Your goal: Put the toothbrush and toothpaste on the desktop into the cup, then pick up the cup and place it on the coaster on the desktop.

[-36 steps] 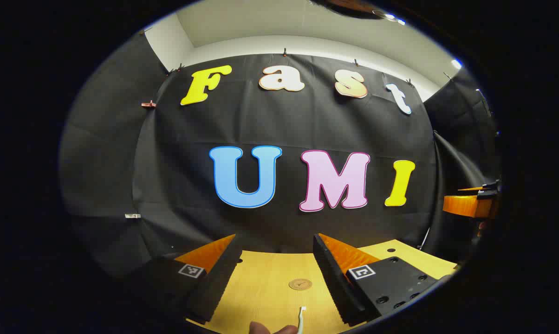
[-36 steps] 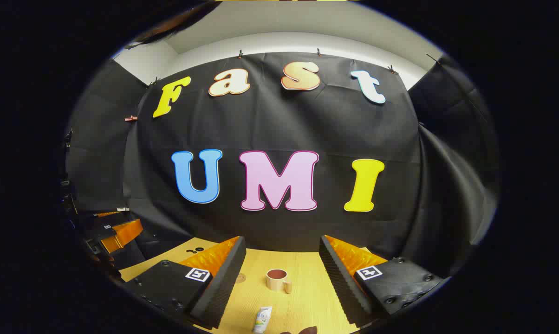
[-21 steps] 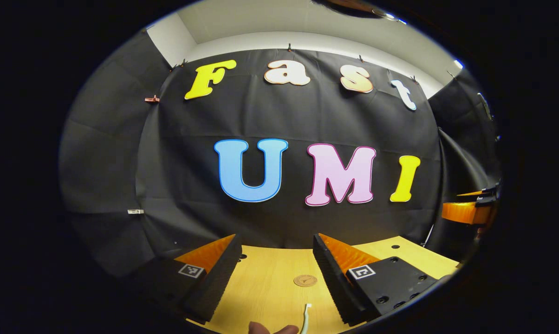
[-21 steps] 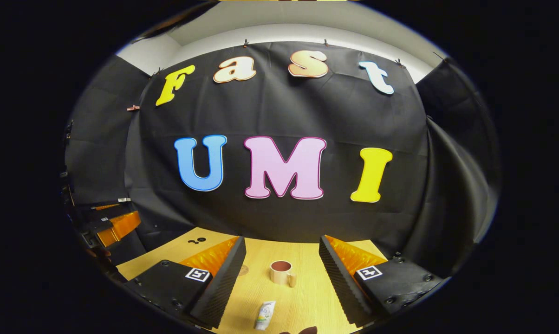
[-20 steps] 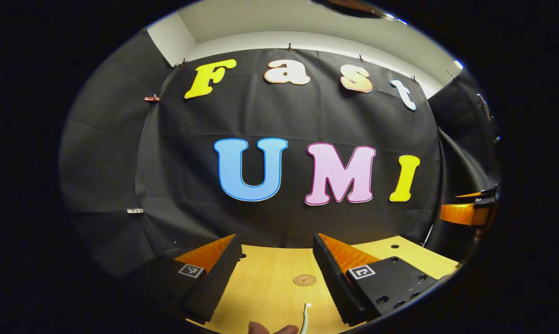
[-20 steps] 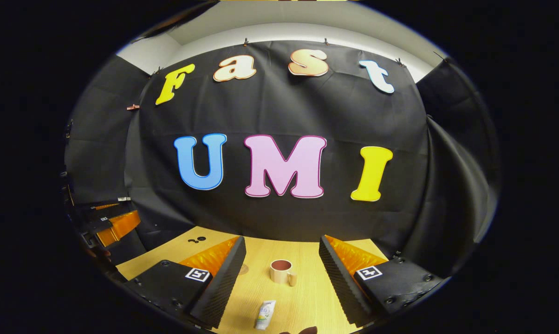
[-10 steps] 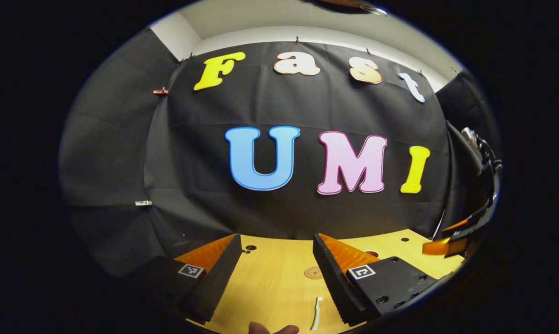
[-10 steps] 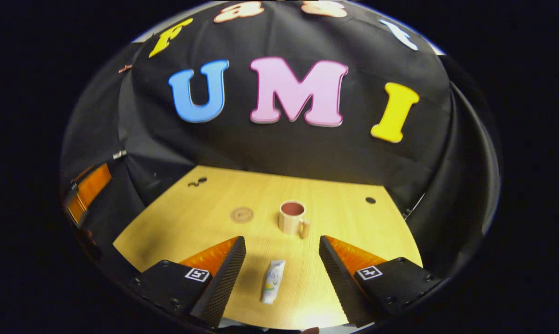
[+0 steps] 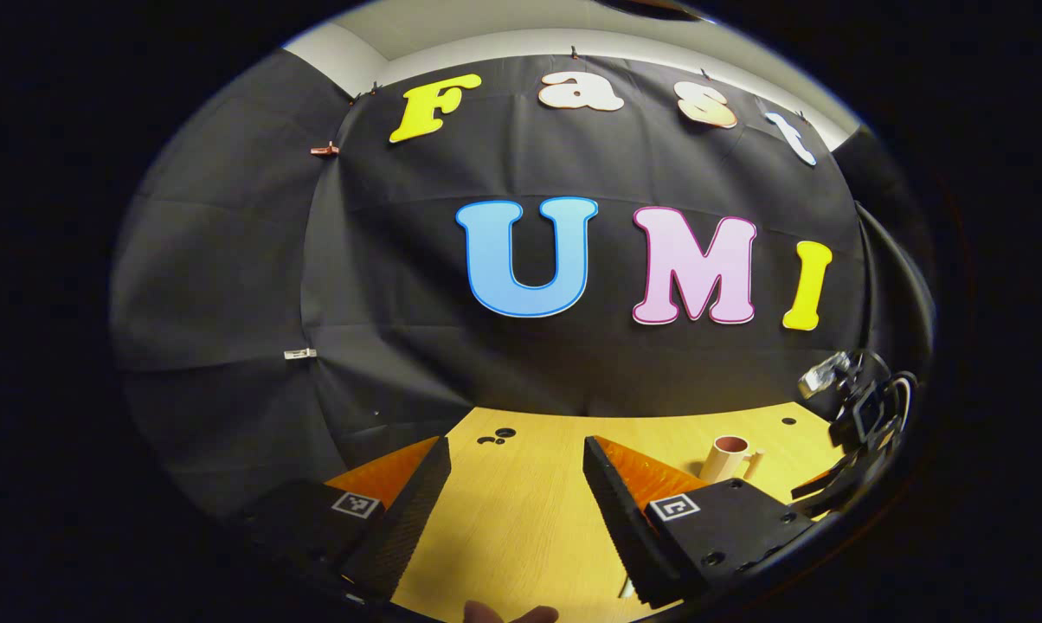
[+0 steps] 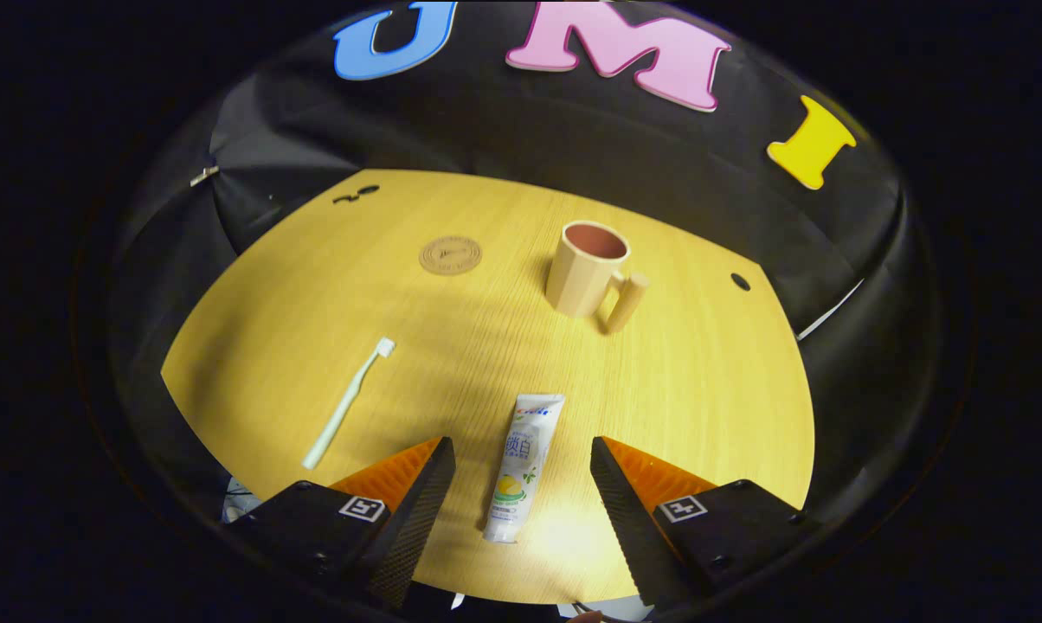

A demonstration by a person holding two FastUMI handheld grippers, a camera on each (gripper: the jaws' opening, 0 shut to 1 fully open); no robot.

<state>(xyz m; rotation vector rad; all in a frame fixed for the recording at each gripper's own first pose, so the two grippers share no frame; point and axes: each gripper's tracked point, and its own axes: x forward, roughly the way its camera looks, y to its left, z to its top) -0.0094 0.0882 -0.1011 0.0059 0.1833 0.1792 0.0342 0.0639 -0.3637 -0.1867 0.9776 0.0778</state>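
Change: your right gripper (image 10: 521,484) has tipped down over the toothpaste (image 10: 521,463).
Jaws: both pairs apart, empty.
Cup (image 10: 583,268): probably empty; toothbrush (image 10: 348,402) lies left.
Meaning: toothpaste grasp comes next.

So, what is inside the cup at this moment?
The cup looks empty: its inner wall shows, its bottom is hidden. Toothbrush and toothpaste lie on the desk.

counter (image 10: 703,389): pale wood with fine straight grain, smooth, a soft sheen
cup (image 10: 583,268): matt, smooth, looks like plastic
coaster (image 10: 450,255): matt, wood-like disc
toothpaste (image 10: 521,463): glossy printed plastic tube
toothbrush (image 10: 346,403): smooth pale plastic
wall (image 9: 227,260): matt black cloth, creased
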